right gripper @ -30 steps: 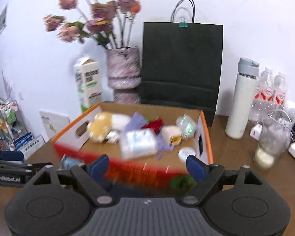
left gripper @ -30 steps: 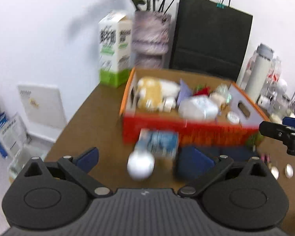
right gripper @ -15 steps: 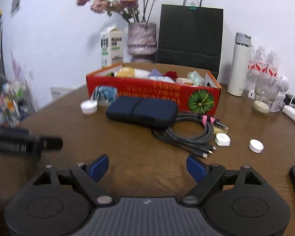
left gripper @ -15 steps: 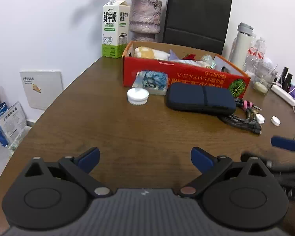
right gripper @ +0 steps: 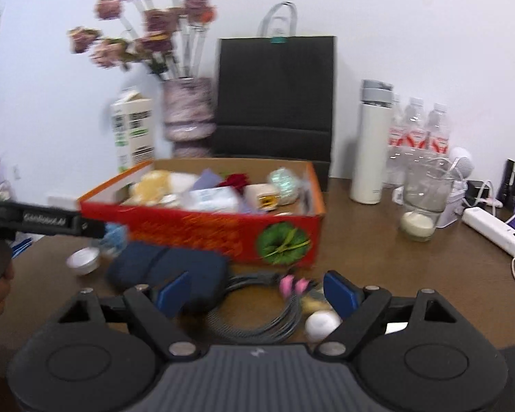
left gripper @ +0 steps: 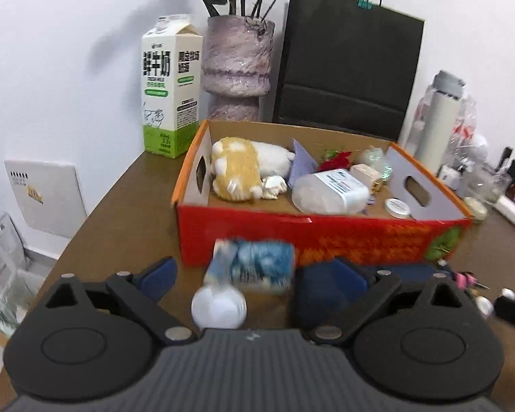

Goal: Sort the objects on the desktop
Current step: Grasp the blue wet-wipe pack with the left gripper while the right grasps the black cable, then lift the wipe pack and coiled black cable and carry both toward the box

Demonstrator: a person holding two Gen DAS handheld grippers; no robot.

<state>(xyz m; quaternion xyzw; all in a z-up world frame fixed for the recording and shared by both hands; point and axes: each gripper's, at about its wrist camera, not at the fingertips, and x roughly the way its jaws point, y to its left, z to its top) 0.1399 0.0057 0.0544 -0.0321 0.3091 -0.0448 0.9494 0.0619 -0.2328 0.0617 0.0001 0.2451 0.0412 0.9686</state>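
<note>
The brown desk [left gripper: 127, 199] carries everything, and the biggest thing on it is the red cardboard box [left gripper: 326, 237], plainly the collecting bin: a plush toy [left gripper: 237, 168], a white plastic tub [left gripper: 329, 192] and a small round tin [left gripper: 397, 207] lie inside it, with other small bits. Behind it, against the wall, stand a black paper bag [left gripper: 346, 65], a flower vase [left gripper: 237, 65] and a milk carton [left gripper: 170, 89], upright and out of the way, so I take them as not part of the sorting.

What is left to sort lies on the desk in front of the box. The dark blue pouch [right gripper: 164, 267] lies flat just before the box's front wall, a coil of cables [right gripper: 257, 312] beside it. A blue patterned packet [left gripper: 250, 267] leans at the box front, and a white round lid [left gripper: 219, 307] sits just ahead of it.

The left tongs [left gripper: 254, 276] are spread wide and hold nothing; they frame the packet and the white lid, so one of those looks like the next pick. The right tongs [right gripper: 257, 288] are also wide apart and empty, hovering over the cables, with a small white charger [right gripper: 321, 324] by the right finger.
</note>
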